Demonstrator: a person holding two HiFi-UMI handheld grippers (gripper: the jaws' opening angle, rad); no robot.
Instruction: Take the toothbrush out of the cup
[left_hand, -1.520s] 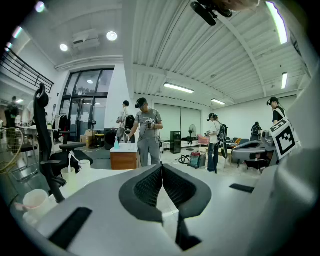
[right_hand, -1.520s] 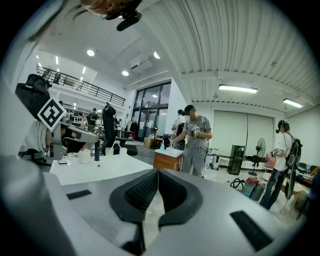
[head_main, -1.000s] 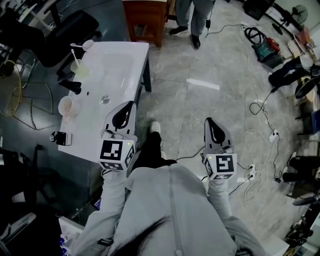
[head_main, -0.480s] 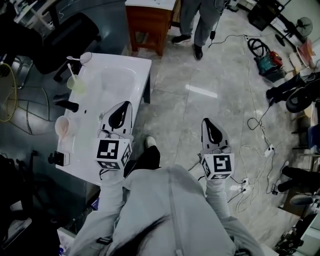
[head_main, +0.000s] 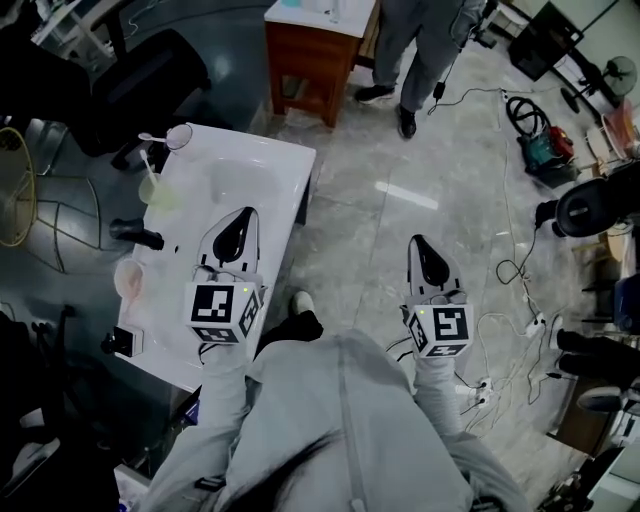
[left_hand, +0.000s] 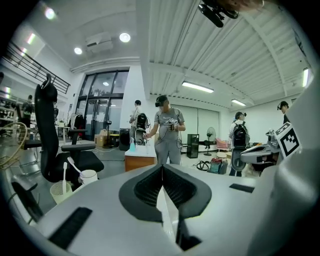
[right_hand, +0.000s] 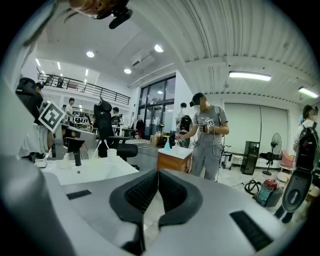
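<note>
Toothbrush is seen in cup on desk, ahead-left of L gripper, well apart; R gripper & L both clenched, empty.

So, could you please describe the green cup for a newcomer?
Find the white sink counter at the person's left. Along its left edge, beyond the black tap, stands the cup, a toothbrush in it. It alone is pale green; the neighbours are a pink cup and a white cup.
</note>
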